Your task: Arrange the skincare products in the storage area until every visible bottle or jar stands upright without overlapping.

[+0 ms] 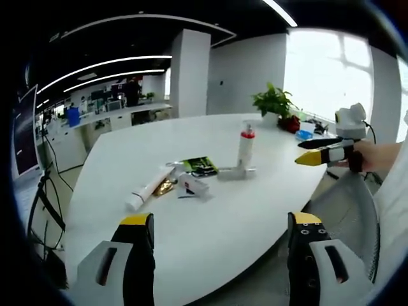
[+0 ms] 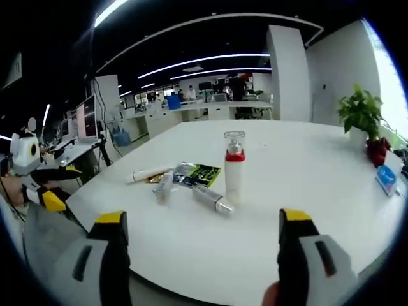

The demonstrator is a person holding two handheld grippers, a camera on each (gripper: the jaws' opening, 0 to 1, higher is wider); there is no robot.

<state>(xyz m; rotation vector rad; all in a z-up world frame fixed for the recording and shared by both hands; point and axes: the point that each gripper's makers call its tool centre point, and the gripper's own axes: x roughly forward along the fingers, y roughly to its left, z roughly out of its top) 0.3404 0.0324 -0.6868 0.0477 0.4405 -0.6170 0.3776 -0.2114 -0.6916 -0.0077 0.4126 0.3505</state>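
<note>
A white bottle with a red collar (image 1: 246, 146) (image 2: 234, 167) stands upright on the white table (image 1: 210, 223) (image 2: 306, 191). Around it lie a silvery bottle (image 1: 234, 172) (image 2: 212, 199), a small tube (image 1: 193, 185) (image 2: 164, 184), a long white tube (image 1: 148, 189) (image 2: 150, 173), a gold item (image 1: 164, 187) and a green-black sachet (image 1: 201, 166) (image 2: 201, 174). My left gripper (image 1: 220, 220) (image 2: 58, 186) is open and empty, short of the table's near edge. My right gripper (image 2: 203, 220) (image 1: 315, 152), held in a hand, is open and empty off the table's side.
A potted plant (image 1: 274, 102) (image 2: 361, 111) and a small blue item (image 2: 386, 177) sit at the table's far end. A mesh chair (image 1: 347, 204) stands beside the table under the right gripper. Desks and monitors fill the office behind.
</note>
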